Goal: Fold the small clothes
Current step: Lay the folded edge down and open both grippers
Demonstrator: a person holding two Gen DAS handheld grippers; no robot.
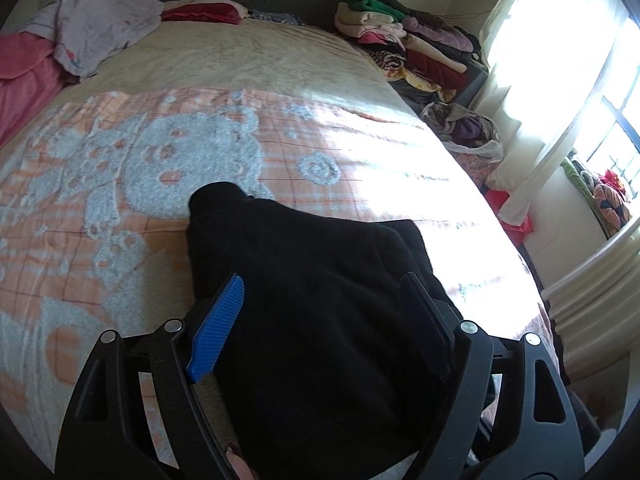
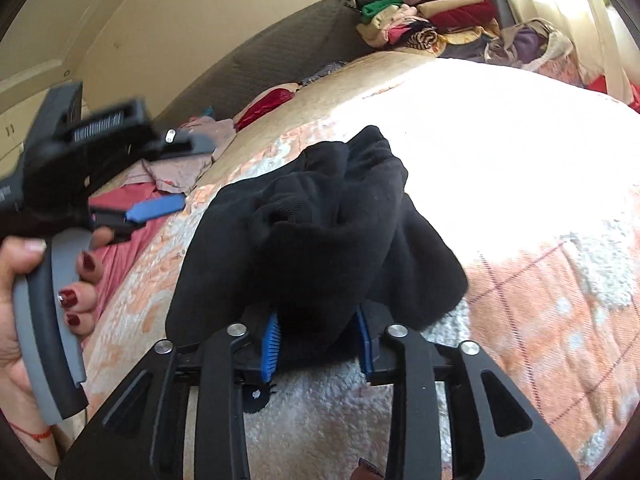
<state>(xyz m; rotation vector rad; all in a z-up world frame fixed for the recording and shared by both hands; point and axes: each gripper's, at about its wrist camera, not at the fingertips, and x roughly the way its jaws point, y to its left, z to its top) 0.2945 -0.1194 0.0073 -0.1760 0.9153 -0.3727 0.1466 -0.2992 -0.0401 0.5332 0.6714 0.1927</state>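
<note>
Right wrist view shows your right claw (image 2: 318, 342) pinching the bunched black garment (image 2: 320, 236) at lower centre, lifted over the bed (image 2: 500, 152). It looks crumpled, no neat fold yet, so most of the folding seems left. Your left claw (image 2: 156, 206) appears at mid left, blurred and holding nothing. Left wrist view adds what that one lacks: the left claw (image 1: 320, 292) spread wide, with the garment (image 1: 320, 320) between its fingers.
</note>
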